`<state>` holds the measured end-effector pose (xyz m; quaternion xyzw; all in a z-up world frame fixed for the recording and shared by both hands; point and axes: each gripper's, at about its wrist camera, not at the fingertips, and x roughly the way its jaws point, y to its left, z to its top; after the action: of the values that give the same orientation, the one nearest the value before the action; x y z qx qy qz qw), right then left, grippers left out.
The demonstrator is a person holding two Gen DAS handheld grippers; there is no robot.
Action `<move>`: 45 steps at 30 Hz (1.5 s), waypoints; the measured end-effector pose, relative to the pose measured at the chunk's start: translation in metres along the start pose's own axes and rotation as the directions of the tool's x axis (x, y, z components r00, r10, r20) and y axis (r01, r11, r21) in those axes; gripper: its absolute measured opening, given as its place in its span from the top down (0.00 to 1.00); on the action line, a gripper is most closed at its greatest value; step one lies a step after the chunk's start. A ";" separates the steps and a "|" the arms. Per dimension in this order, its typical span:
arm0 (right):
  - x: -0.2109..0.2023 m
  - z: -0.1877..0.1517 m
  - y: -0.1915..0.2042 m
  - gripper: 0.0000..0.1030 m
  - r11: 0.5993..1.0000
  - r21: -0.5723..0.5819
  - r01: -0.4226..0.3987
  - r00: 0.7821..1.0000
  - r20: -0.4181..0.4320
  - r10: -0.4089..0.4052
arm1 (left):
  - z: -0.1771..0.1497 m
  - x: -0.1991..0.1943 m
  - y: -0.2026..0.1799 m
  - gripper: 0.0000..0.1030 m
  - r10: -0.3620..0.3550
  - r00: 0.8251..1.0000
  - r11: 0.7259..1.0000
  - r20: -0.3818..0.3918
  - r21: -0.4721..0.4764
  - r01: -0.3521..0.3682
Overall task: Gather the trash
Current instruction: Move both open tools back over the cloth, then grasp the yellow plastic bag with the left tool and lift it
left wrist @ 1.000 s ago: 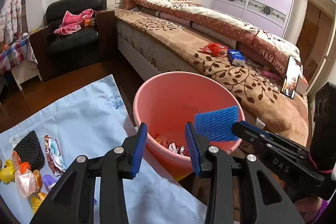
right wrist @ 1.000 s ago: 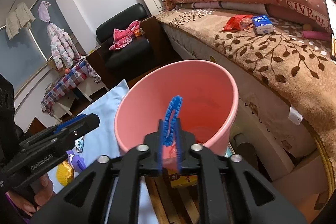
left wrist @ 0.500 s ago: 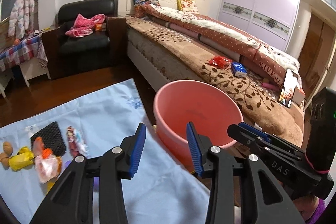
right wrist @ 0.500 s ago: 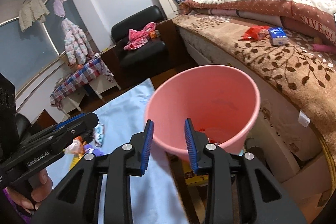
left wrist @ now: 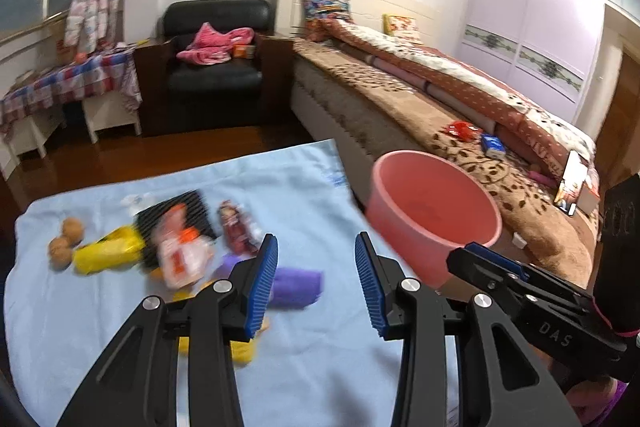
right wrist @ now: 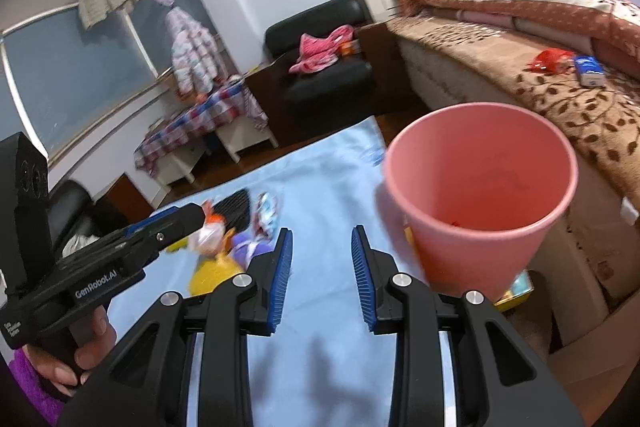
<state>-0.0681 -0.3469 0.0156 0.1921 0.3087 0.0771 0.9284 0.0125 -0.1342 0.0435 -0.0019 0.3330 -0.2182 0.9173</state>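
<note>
A pink bucket [left wrist: 400,227] [right wrist: 480,259] stands on the floor between the bed and a light blue cloth [left wrist: 304,183] [right wrist: 320,187]. Trash lies on the cloth's left part: a black foam net [left wrist: 192,203], a yellow wrapper [left wrist: 104,255], an orange-and-white packet [left wrist: 180,255], a purple wrapper [left wrist: 296,285] and a printed wrapper [left wrist: 236,227]. My left gripper [left wrist: 316,255] hovers open and empty over the cloth, just right of the purple wrapper. My right gripper [right wrist: 320,247] is open and empty too, above the cloth and left of the bucket.
The bed [left wrist: 400,107] runs along the right, with a red packet [left wrist: 460,129], a blue box [left wrist: 492,145] and a phone [left wrist: 570,183] on it. A black armchair [left wrist: 216,75] and a table under a checked cloth [left wrist: 68,83] stand behind the blue cloth.
The blue foam net that my right gripper held over the bucket is gone from its jaws, which have opened. Both grippers have swung left, from the bucket towards the trash on the cloth.
</note>
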 end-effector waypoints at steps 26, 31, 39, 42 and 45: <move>0.037 -0.048 0.077 0.70 0.969 -0.175 -0.177 0.961 -0.245 0.132 | -0.069 -0.029 0.124 0.62 0.198 0.977 0.952 -0.081 -0.222 -0.211; 0.043 -0.048 0.075 0.70 0.966 -0.154 -0.206 0.951 -0.264 0.161 | -0.058 -0.023 0.136 0.62 0.211 0.974 0.962 -0.082 -0.160 -0.222; 0.058 -0.042 0.077 0.70 0.963 -0.167 -0.212 0.945 -0.286 0.158 | -0.031 0.002 0.174 0.55 0.187 0.974 0.980 -0.131 -0.039 -0.193; 0.065 -0.039 0.085 0.70 0.954 -0.199 -0.226 0.940 -0.301 0.159 | -0.023 0.013 0.183 0.53 0.176 0.973 0.984 -0.152 0.012 -0.176; 0.072 -0.037 0.092 0.70 0.944 -0.221 -0.243 0.931 -0.325 0.164 | -0.016 0.025 0.187 0.52 0.172 0.971 0.983 -0.166 0.096 -0.158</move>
<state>-0.0354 -0.2329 -0.0139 0.0872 0.4123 0.2416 0.8741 0.0941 0.0267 -0.0125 0.0826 0.4013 -0.1540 0.8991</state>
